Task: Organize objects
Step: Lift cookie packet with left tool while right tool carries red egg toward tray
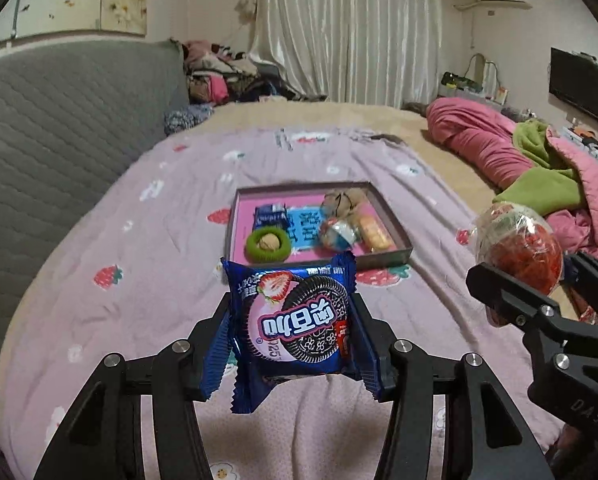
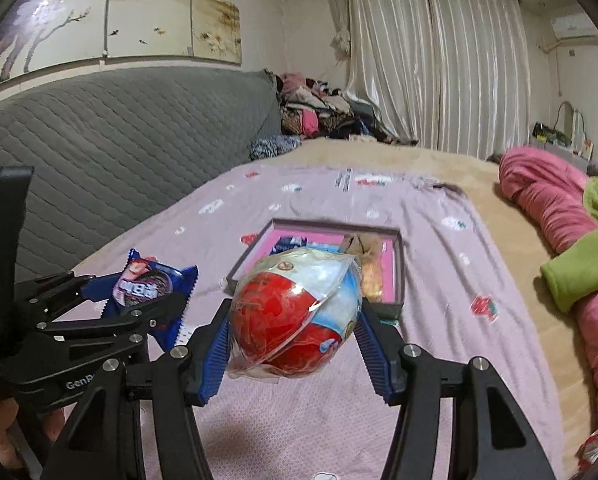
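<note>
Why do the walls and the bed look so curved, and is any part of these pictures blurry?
Left wrist view: fisheye bending, dark corners, the cookie packet in the left tongs sharp. Right wrist view: same bending; the wrapped egg in the right tongs crisp, the box behind smeared, glare on the wall panels.

both wrist views look forward, close over the bed (image 1: 147, 240), sharing the tray (image 1: 391, 256).

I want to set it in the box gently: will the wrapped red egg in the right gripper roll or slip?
The egg is rounded, so it will probably roll once released. Its glossy film wrap looks slippery against the right gripper. The box walls should likely stop it.
</note>
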